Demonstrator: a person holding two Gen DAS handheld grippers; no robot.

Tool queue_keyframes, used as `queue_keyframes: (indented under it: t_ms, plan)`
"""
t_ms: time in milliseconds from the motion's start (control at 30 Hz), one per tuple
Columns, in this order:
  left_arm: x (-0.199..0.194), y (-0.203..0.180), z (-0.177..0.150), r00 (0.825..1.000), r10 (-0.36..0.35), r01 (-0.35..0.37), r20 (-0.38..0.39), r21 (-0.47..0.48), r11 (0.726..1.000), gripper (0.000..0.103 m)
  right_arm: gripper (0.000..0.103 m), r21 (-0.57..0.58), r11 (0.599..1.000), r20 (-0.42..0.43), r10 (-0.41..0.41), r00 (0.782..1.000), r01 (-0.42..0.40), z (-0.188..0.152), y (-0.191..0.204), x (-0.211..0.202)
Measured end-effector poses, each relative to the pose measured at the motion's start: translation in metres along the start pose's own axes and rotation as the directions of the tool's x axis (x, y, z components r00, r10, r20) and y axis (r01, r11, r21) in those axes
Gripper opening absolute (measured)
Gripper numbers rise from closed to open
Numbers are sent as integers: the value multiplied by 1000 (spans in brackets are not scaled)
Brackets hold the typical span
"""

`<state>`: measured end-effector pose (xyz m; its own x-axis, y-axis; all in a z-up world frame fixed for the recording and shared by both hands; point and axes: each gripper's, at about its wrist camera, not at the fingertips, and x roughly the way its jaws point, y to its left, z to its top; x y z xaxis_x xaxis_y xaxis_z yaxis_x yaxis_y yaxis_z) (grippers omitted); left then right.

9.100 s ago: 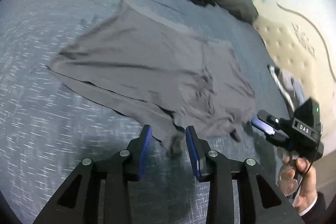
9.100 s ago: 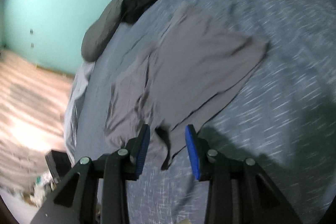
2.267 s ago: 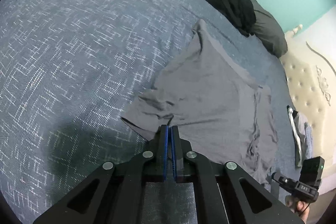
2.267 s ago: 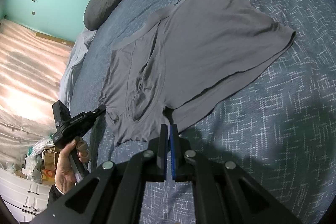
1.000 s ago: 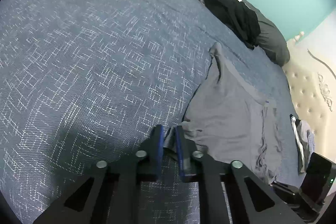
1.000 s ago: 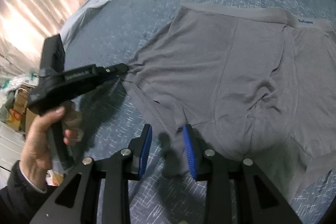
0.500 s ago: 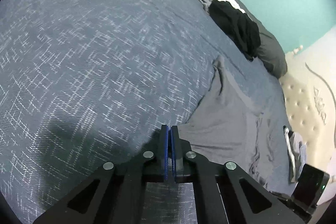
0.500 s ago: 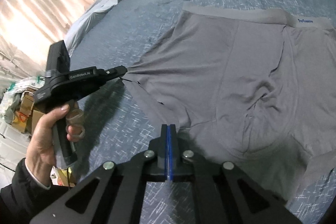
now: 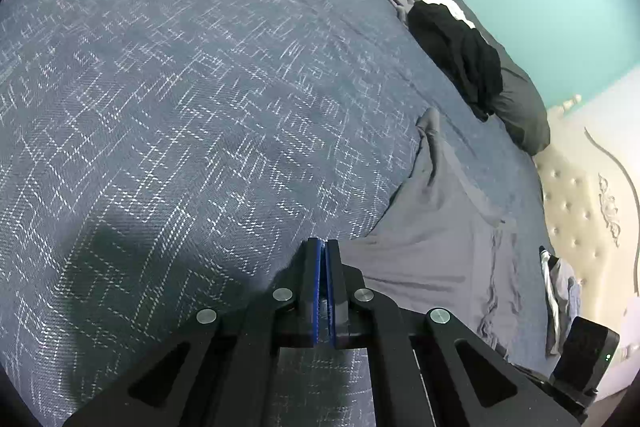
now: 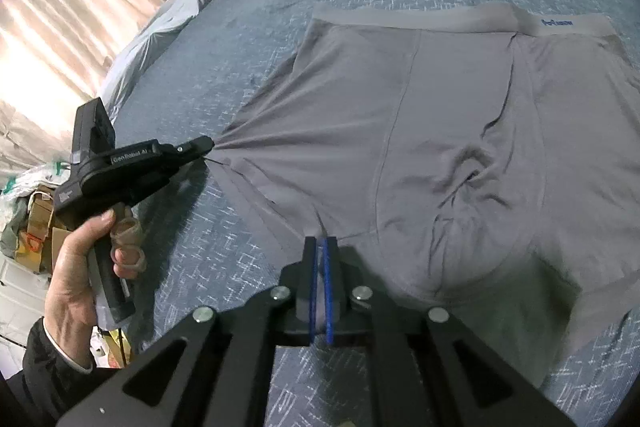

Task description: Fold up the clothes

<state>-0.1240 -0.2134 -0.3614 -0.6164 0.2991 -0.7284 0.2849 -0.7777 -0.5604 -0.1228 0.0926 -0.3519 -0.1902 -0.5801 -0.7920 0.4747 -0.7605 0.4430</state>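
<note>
Grey boxer shorts (image 10: 440, 131) lie spread on the blue patterned bedspread (image 9: 180, 87). The left gripper (image 10: 206, 146) and right gripper (image 10: 322, 241) each pinch a leg hem. Black clothing (image 9: 456, 47) is heaped on a dark pillow (image 9: 520, 111) well beyond.

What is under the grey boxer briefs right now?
The grey boxer briefs lie flat on the blue patterned bedspread, which shows on every visible side. Both grippers pinch the near leg hem. Whatever lies directly beneath the fabric is covered.
</note>
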Motion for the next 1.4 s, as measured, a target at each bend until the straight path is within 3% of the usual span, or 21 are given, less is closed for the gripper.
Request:
queue_keyframes:
  t_ms: [67, 133, 167, 367, 467, 533, 633, 1000, 1400]
  plan:
    - [-1, -1, 0, 1000, -1, 1, 1, 6, 1000, 2, 9, -2, 1000, 3, -4, 1000, 4, 0, 1, 0]
    - [-1, -2, 0, 1000, -1, 1, 1, 7, 1000, 2, 29, -8, 1000, 11, -8, 1000, 8, 0, 3, -1]
    - [-1, -1, 1, 1000, -2, 2, 1, 4, 1000, 2, 33, -14, 1000, 17, -15, 1000, 16, 0, 4, -1]
    - [1, -2, 2, 1000, -3, 3, 0, 6, 1000, 2, 34, -66, 997, 10, -39, 999, 39, -1, 13, 7]
    - [2, -1, 2, 1000, -4, 4, -1, 5, 1000, 2, 27, -78, 996, -7, -45, 999, 44, -4, 12, 13]
    - [2, -1, 2, 1000, -4, 4, 0, 6, 1000, 2, 12, -82, 996, -13, -46, 999, 45, -5, 11, 16]
    - [2, -1, 3, 1000, -5, 5, 2, 4, 1000, 2, 4, -77, 997, -9, -30, 1000, 29, -6, 8, 14]
    - [-1, 0, 1, 1000, 3, -3, 4, 1, 1000, 2, 3, -61, 996, -13, 64, 998, -65, -7, 6, -3]
    - [-1, 1, -4, 1000, 20, -20, -3, 0, 1000, 2, 3, -17, 999, -68, 27, 997, -28, -7, -9, 12]
